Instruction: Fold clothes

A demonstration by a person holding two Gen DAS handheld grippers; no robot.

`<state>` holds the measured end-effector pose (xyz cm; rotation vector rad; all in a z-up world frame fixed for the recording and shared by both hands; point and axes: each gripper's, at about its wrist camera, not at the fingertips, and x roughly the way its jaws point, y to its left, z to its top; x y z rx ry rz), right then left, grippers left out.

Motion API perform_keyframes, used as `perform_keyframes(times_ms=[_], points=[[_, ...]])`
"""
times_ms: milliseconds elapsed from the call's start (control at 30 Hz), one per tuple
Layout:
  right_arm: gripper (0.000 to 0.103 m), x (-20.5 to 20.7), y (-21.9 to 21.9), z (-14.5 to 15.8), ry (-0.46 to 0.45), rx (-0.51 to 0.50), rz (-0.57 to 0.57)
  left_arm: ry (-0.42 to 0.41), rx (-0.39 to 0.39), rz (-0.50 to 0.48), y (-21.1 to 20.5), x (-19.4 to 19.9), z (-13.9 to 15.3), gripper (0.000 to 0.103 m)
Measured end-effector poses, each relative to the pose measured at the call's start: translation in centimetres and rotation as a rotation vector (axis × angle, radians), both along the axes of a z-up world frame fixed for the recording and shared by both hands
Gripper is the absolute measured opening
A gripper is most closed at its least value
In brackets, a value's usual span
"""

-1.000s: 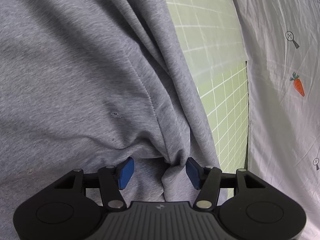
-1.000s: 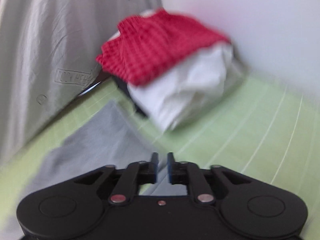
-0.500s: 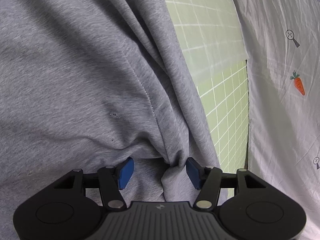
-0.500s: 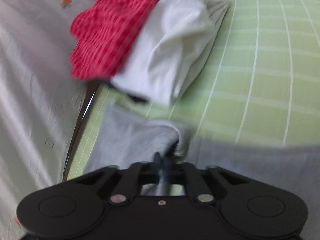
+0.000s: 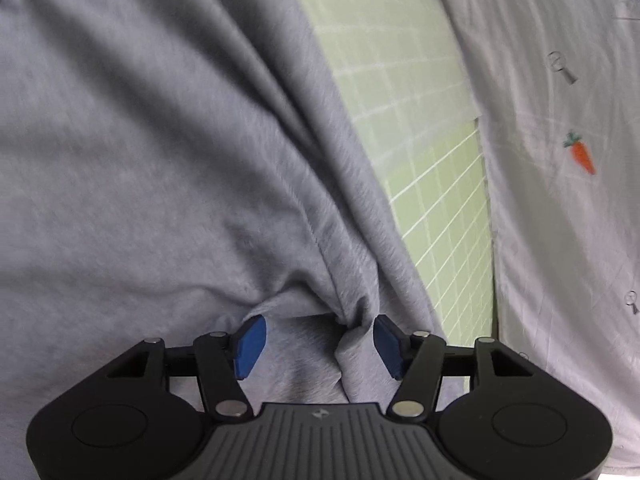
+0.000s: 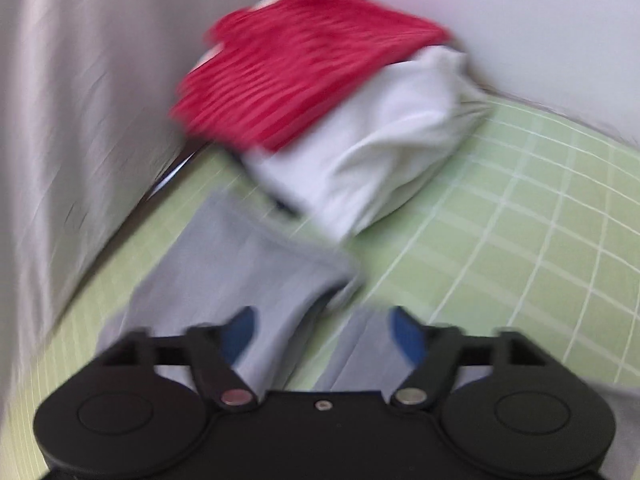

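Green gridded matting (image 6: 500,216) covers the bench, edged on one side by pale cloth (image 5: 560,208) printed with a small carrot (image 5: 580,158). Across the mat lies a grey garment (image 5: 140,160), bunched into deep folds in the left wrist view. The left claw (image 5: 316,340) stands part open over a gathered ridge of that fabric, which rises between the blue pads (image 5: 250,340); whether they press on it I cannot tell. The right claw (image 6: 324,330) has just been opening and stands wide, its pads clear of the grey sleeve (image 6: 240,264) beneath. Behind the sleeve sits a pile: red checked cloth (image 6: 304,68) atop white cloth (image 6: 384,144).
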<state>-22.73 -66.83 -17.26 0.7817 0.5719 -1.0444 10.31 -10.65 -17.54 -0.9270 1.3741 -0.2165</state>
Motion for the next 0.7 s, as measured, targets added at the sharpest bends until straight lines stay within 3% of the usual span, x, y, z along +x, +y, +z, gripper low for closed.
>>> perform_keyframes(times_ms=[67,167,333,500,700], points=[[0.103,1.6,2.6,0.4,0.033,-0.043,0.097,-0.043,0.011,0.005,1.6,0.0,0.9,0.07],[0.103,4.6,6.3,0.8,0.076,-0.071,0.213,-0.114,0.091,0.007,4.4,0.7,2.5,0.079],[0.103,9.0,11.3,1.6,0.082,-0.069,0.336,-0.189,0.247,0.029,9.5,3.5,4.0,0.083],[0.103,12.7,16.1,1.8,0.112,-0.076,0.416,-0.197,0.209,0.093,13.3,7.6,4.0,0.083],[0.103,16.7,19.6,2.2,0.156,-0.053,0.433,-0.28,0.346,-0.057,12.1,13.5,4.5,0.082]])
